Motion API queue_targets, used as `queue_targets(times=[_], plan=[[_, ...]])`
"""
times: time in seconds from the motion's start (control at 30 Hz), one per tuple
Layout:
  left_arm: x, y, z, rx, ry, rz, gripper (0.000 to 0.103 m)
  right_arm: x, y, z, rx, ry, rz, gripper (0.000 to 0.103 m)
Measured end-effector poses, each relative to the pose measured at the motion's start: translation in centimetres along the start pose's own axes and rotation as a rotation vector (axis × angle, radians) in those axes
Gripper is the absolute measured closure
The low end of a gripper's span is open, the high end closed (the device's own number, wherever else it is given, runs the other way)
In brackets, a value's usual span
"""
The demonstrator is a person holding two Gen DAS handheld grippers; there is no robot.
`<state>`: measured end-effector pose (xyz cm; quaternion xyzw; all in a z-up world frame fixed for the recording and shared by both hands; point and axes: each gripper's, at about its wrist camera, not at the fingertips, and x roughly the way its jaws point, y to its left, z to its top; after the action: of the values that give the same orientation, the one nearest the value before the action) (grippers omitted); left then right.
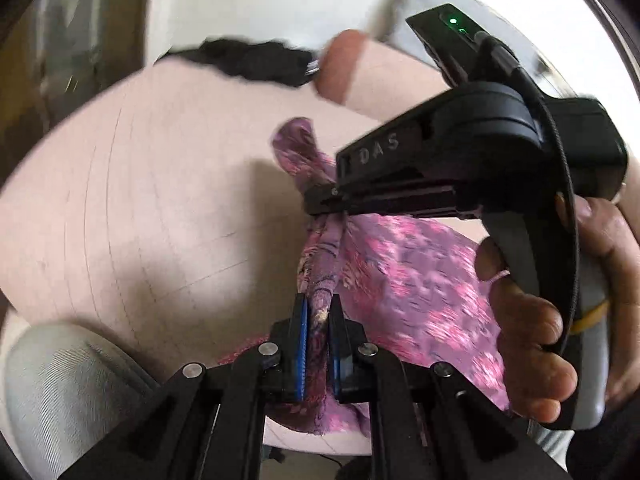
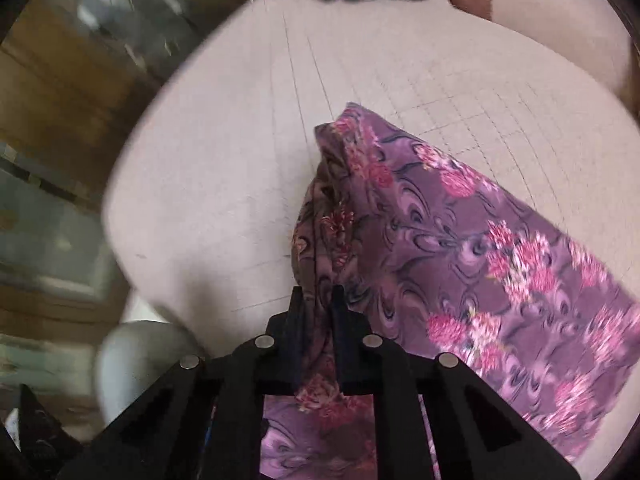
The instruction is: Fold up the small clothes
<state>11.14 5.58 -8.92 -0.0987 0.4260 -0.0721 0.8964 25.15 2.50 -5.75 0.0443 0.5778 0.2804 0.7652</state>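
Both jaws pinched on bunched purple floral-print cloth (image 2: 460,240) over pale pink table (image 2: 240,140); thin grip, could slip mid-fold.

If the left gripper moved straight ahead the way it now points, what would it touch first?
The left gripper, shut on the purple cloth, points along that cloth's bunched edge toward the right gripper, which pinches the same edge further ahead. It would probably meet that gripper first, though depth is unclear.
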Motion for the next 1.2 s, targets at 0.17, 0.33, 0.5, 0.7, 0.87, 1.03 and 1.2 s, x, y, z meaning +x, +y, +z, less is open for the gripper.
queue_targets(times=[0.17, 0.33, 0.5, 0.7, 0.87, 1.03, 1.2], plan=[[-3.1, -7.1, 0.1, 0.187, -0.034, -0.018, 0.095, -8.5, -4.5, -4.3, 0.082, -0.199, 0.160, 0.091], [-3.6, -15.0, -0.4, 0.376, -0.031, -0.060, 0.095, -14.8, -12.6, -8.8, 0.230, -0.363, 0.287, 0.091], [-1.6, -22.4, -2.4, 0.556, -0.012, -0.075, 0.095, -17.2, -22.3, -14.1, 0.446, -0.499, 0.442, 0.091], [2.9, -27.2, -3.5, 0.612, 0.091, -0.076, 0.095, -16.5, -29.4, -16.8, 0.597, -0.524, 0.474, 0.091], [7.2, -28.4, -4.3, 0.546, 0.215, -0.091, 0.095, -13.6, -32.0, -16.6, 0.693, -0.432, 0.372, 0.091], [11.3, -29.7, -5.1, 0.476, 0.314, -0.117, 0.094, -11.9, -33.4, -16.9, 0.766, -0.305, 0.163, 0.091], [13.4, -28.7, -5.7, 0.375, 0.456, -0.242, 0.074, -10.8, -34.3, -16.7, 0.806, -0.265, 0.143, 0.085]])
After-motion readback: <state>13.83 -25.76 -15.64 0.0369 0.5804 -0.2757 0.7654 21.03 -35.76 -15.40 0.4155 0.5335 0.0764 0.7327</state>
